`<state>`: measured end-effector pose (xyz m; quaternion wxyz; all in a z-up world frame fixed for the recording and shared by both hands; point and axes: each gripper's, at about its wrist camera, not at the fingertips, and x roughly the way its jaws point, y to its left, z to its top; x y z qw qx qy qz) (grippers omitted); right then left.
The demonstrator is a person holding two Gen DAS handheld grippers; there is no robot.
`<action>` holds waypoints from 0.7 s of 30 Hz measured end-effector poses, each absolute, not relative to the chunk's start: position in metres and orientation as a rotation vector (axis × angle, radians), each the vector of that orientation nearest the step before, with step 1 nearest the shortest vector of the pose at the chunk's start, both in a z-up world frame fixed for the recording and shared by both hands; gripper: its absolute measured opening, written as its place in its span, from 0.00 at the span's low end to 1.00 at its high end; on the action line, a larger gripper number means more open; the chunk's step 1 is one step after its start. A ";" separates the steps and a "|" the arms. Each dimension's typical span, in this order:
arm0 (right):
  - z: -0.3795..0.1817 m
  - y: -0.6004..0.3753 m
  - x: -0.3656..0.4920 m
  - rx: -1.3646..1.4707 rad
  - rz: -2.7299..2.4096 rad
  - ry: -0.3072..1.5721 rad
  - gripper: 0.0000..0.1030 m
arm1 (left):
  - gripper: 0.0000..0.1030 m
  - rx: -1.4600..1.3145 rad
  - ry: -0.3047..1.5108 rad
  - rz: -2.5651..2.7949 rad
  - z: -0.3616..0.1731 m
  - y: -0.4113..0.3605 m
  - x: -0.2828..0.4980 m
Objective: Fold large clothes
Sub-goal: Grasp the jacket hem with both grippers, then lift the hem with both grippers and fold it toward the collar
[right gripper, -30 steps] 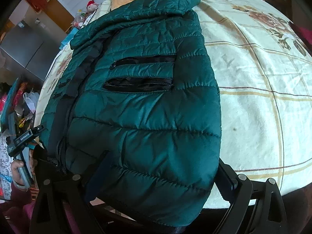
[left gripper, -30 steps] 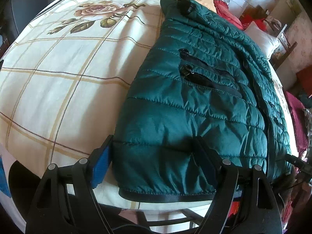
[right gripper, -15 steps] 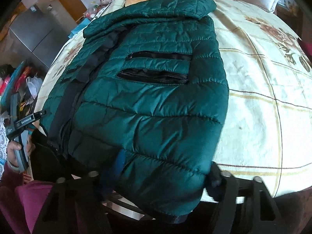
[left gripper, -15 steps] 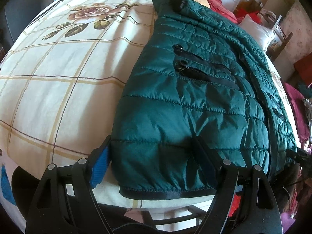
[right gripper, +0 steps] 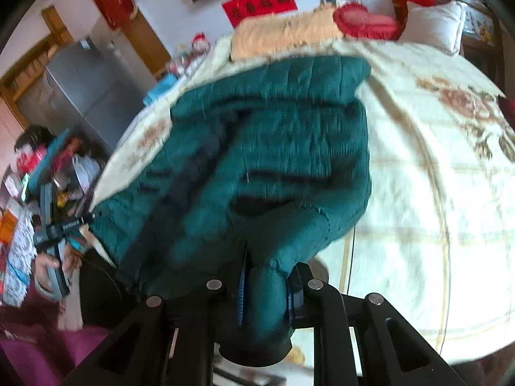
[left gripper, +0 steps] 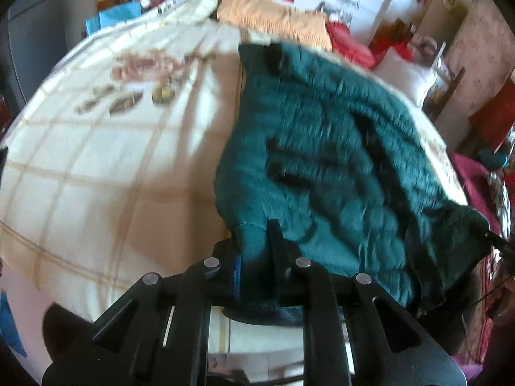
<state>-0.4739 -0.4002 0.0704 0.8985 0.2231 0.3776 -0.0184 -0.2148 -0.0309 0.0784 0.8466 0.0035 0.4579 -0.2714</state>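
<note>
The green jacket's [left gripper: 338, 167] hem is pinched by both the left gripper [left gripper: 256, 254] and right gripper [right gripper: 265, 286], low-centre in frame; slick padding could be pulled free, spoiling the fold.

A dark green quilted jacket [left gripper: 325, 160] is seen on a cream bedspread [left gripper: 96, 167] checked in tan lines and printed with brownish roses

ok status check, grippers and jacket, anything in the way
Left gripper shut on jacket hem. Right gripper shut on hem too. Jacket lies on bedspread; nothing blocking.
</note>
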 end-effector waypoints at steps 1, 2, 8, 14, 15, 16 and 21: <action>0.077 -0.404 -0.471 0.459 -0.042 0.760 0.17 | 0.13 -0.005 0.943 -0.569 0.086 -0.031 -0.212; 0.082 -0.406 -0.469 0.453 -0.051 0.742 0.17 | 0.13 -0.013 0.921 -0.563 0.092 -0.031 -0.210; 0.106 -0.420 -0.449 0.406 -0.114 0.664 0.16 | 0.13 -0.062 0.820 -0.529 0.122 -0.041 -0.187; 0.115 -0.435 -0.429 0.383 -0.173 0.641 0.16 | 0.13 -0.074 0.780 -0.507 0.132 -0.058 -0.159; 0.117 -0.437 -0.427 0.385 -0.177 0.636 0.16 | 0.13 -0.072 0.779 -0.501 0.133 -0.061 -0.154; 0.118 -0.440 -0.423 0.384 -0.183 0.631 0.16 | 0.13 -0.069 0.775 -0.493 0.134 -0.066 -0.149; 0.124 -0.454 -0.406 0.390 -0.207 0.616 0.16 | 0.13 -0.041 0.747 -0.467 0.141 -0.088 -0.127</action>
